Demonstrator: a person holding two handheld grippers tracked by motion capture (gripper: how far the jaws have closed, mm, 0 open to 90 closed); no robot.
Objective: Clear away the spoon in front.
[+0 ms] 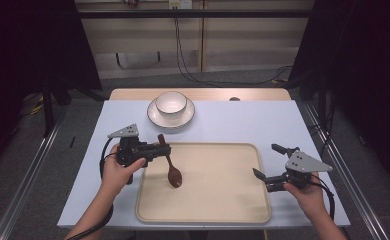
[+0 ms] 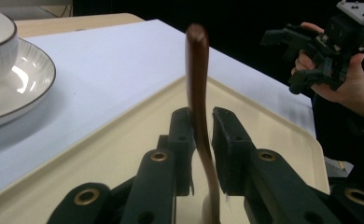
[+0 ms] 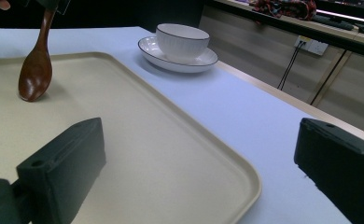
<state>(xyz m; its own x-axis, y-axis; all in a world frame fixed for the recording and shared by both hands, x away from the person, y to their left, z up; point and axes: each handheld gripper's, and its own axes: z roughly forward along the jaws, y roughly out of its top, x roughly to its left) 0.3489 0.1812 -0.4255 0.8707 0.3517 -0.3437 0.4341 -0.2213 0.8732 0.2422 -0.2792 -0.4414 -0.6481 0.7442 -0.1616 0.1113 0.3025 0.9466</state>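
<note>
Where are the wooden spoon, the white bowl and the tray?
wooden spoon (image 1: 174, 176): high view, on its bowl end.
white bowl (image 1: 171, 101): high view, on its inside.
tray (image 1: 218, 172): high view, on its bare floor.

Left hand-held gripper (image 1: 161, 148) clamped; right hand-held gripper (image 1: 269, 161) spread wide

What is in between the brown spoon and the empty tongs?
Nothing but bare tray. In the high view, the spoon sits at its left side, the right tongs wait past its right edge.

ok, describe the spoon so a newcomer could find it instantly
Start at the beige tray on the near half of the table. Over its left part, the left gripper is shut on the handle of the spoon, bowl end down touching the tray. It is the one dark brown wooden item; the crockery behind is white.
</note>
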